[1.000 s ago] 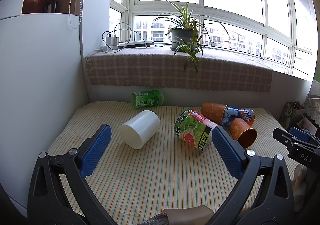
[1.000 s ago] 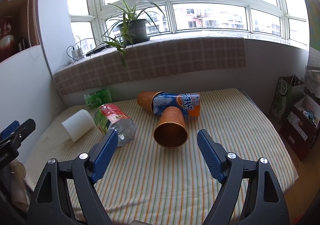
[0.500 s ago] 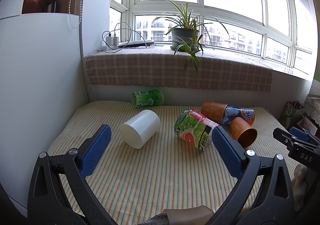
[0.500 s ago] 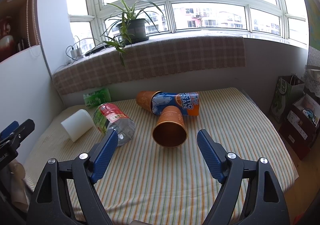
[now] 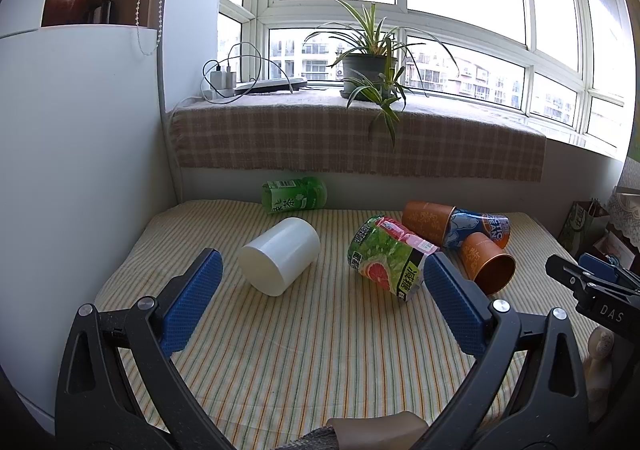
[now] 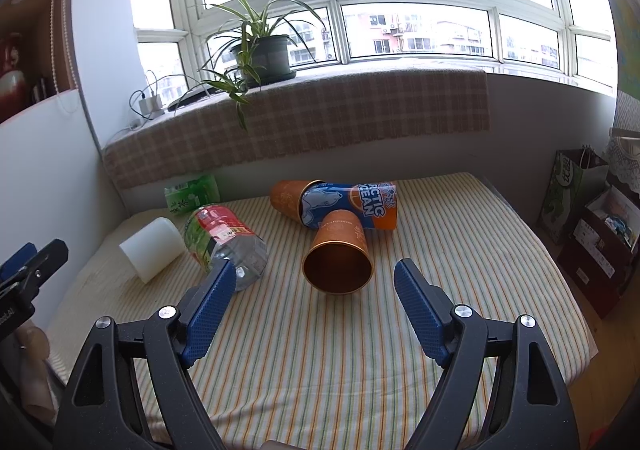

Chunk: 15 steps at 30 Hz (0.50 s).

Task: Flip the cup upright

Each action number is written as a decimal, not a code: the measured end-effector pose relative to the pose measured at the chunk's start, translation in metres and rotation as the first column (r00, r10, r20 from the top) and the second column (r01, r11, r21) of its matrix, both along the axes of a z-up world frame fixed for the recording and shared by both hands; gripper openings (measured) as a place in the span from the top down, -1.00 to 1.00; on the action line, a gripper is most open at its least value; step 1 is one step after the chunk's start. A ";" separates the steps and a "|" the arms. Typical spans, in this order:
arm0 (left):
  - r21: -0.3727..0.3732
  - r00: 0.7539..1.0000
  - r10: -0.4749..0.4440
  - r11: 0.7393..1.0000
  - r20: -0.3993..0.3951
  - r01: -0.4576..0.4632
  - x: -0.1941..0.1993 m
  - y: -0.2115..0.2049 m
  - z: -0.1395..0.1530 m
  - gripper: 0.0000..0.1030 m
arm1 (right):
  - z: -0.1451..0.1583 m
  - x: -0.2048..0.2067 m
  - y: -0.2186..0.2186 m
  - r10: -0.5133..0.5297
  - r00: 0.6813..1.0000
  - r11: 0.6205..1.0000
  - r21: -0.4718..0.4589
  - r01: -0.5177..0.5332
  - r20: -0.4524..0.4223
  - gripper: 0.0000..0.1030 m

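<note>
An orange cup (image 6: 338, 254) lies on its side on the striped cloth, its open mouth facing my right gripper (image 6: 310, 282), which is open and empty just in front of it. The cup also shows in the left wrist view (image 5: 486, 262). A second orange cup (image 6: 286, 197) lies on its side behind it. A white cup (image 5: 278, 256) lies on its side ahead of my left gripper (image 5: 320, 282), which is open and empty; it also shows in the right wrist view (image 6: 152, 250).
A blue and orange can (image 6: 352, 204), a clear bottle with a red and green label (image 6: 224, 240) and a green tea bottle (image 5: 294, 196) lie on the table (image 6: 360, 370). A plaid-covered sill with a potted plant (image 6: 262, 58) is behind. Bags stand at the right (image 6: 572, 194).
The right gripper has edged slightly toward the near orange cup. The left gripper has hardly moved.
</note>
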<state>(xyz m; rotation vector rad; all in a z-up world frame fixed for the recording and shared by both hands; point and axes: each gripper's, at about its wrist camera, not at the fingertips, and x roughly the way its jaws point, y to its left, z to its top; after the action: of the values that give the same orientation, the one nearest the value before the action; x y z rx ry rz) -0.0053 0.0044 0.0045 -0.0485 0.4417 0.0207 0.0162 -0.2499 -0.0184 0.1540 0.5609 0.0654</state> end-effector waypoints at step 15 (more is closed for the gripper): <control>0.031 0.999 -0.031 0.999 -0.030 0.032 0.010 -0.003 -0.010 -0.98 | -0.008 0.009 -0.004 -0.023 0.999 1.000 -0.001 0.023 -0.033 -0.58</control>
<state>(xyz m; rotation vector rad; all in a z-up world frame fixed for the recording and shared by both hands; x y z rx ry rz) 0.0050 0.0013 -0.0051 -0.0099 0.4717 -0.0023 0.0253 -0.2535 -0.0267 0.1610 0.5922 0.0400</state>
